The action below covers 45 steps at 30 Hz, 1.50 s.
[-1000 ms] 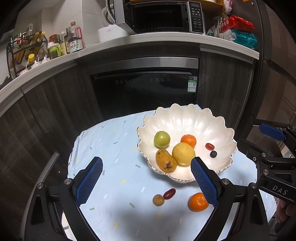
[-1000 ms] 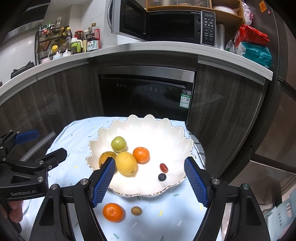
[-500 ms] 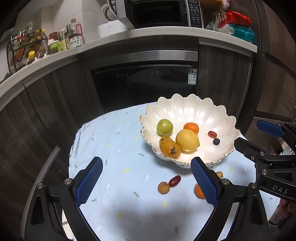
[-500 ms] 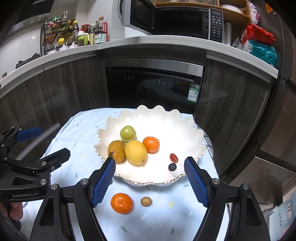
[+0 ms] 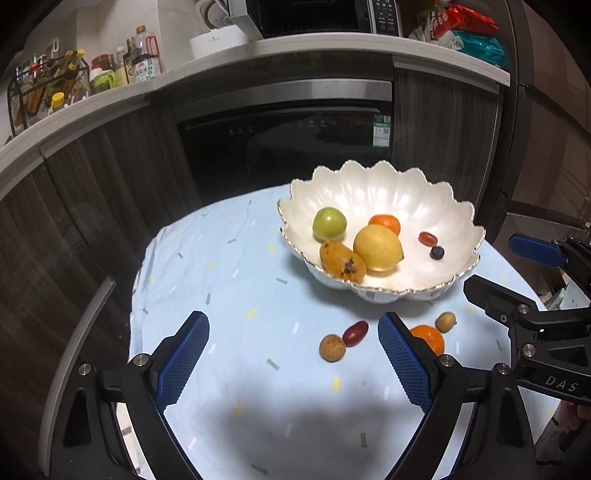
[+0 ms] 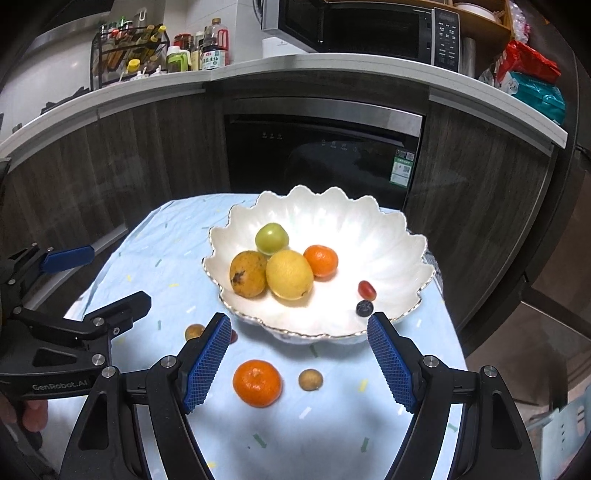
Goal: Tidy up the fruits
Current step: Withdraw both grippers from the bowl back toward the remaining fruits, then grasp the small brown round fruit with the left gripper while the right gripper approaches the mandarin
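A white scalloped bowl (image 5: 402, 192) (image 6: 391, 236) holds a green fruit (image 5: 329, 224), a lemon (image 5: 377, 247), a brownish mango (image 5: 342, 262), a tangerine (image 5: 385, 223), a red grape (image 5: 427, 238) and a blueberry (image 5: 436, 252). On the cloth in front lie a tangerine (image 6: 257, 383) (image 5: 428, 338), two longans (image 6: 310, 379) (image 5: 332, 348) and a red grape (image 5: 355, 333). My left gripper (image 5: 293, 363) is open and empty above the cloth. My right gripper (image 6: 299, 365) is open and empty above the loose tangerine.
The small table has a light blue cloth (image 5: 229, 280). Behind it stand dark cabinets and a black dishwasher (image 6: 321, 155). The counter above carries bottles (image 6: 207, 51) and a microwave (image 6: 354, 26).
Both grippers have drawn back and up from the bowl. The bowl sits farther off in both views and more loose fruit shows in front of it.
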Each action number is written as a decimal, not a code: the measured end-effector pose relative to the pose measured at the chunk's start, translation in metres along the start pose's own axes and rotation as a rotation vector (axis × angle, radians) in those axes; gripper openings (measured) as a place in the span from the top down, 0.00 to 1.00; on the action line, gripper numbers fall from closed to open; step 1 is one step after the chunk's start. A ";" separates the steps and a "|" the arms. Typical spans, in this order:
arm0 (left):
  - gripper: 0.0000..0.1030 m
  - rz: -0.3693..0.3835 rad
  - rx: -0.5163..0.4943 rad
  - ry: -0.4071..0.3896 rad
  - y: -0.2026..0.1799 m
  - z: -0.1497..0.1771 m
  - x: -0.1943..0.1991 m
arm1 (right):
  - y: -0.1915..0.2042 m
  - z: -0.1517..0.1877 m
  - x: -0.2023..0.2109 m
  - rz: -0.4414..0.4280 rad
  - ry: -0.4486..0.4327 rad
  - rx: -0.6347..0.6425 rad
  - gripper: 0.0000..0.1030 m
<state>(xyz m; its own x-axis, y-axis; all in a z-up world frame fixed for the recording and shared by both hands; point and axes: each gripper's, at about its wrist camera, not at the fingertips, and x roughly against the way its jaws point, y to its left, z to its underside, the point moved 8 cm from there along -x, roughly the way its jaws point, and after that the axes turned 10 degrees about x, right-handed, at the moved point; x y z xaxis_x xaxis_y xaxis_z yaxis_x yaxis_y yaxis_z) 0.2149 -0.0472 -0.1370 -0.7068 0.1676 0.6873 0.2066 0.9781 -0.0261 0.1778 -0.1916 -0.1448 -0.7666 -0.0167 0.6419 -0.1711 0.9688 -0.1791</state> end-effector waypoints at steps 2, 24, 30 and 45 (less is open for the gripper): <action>0.08 0.005 -0.013 0.005 -0.001 0.004 -0.003 | 0.003 0.003 -0.002 -0.005 0.004 0.005 0.25; 0.12 0.084 -0.088 0.057 -0.006 0.033 -0.041 | 0.029 0.026 -0.031 -0.078 0.064 0.063 0.37; 0.13 0.099 -0.143 0.059 -0.011 0.040 -0.053 | 0.035 0.034 -0.041 -0.104 0.089 0.073 0.41; 0.25 0.148 -0.189 0.097 -0.018 0.052 -0.078 | 0.043 0.049 -0.060 -0.146 0.140 0.066 0.45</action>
<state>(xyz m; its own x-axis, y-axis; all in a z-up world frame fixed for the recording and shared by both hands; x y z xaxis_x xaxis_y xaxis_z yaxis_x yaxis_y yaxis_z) 0.2313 -0.0712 -0.2279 -0.5929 0.2857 0.7529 0.4320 0.9019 -0.0020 0.1859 -0.1610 -0.2279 -0.6381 -0.1166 0.7611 -0.3177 0.9403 -0.1223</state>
